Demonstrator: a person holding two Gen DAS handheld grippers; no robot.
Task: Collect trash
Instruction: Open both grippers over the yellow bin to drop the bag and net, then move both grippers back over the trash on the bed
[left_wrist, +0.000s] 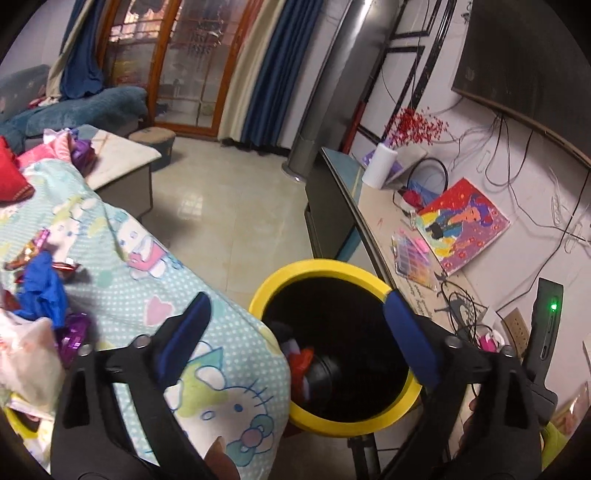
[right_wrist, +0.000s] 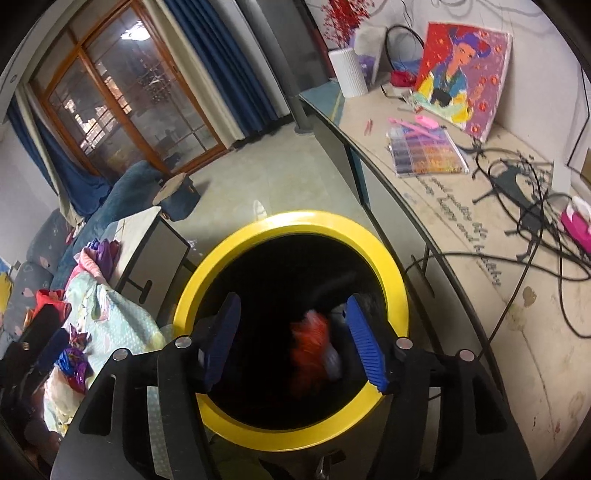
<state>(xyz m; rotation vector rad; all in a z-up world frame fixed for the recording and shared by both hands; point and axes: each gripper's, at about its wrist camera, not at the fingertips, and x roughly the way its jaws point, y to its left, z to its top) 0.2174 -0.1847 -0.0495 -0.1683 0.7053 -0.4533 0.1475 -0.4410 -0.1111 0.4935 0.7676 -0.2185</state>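
A black bin with a yellow rim stands between the cloth-covered table and the long counter. My right gripper is open directly above its mouth; a blurred red wrapper shows between the fingers, inside or falling into the bin. My left gripper is open and empty, spanning the table edge and the bin. Red trash lies in the bin. Blue, purple and red foil wrappers lie on the Hello Kitty cloth. Purple wrappers also show in the right wrist view.
A long counter on the right holds a painting, bead boxes, a white vase and tangled cables. A sofa, a stool and a low side table stand behind.
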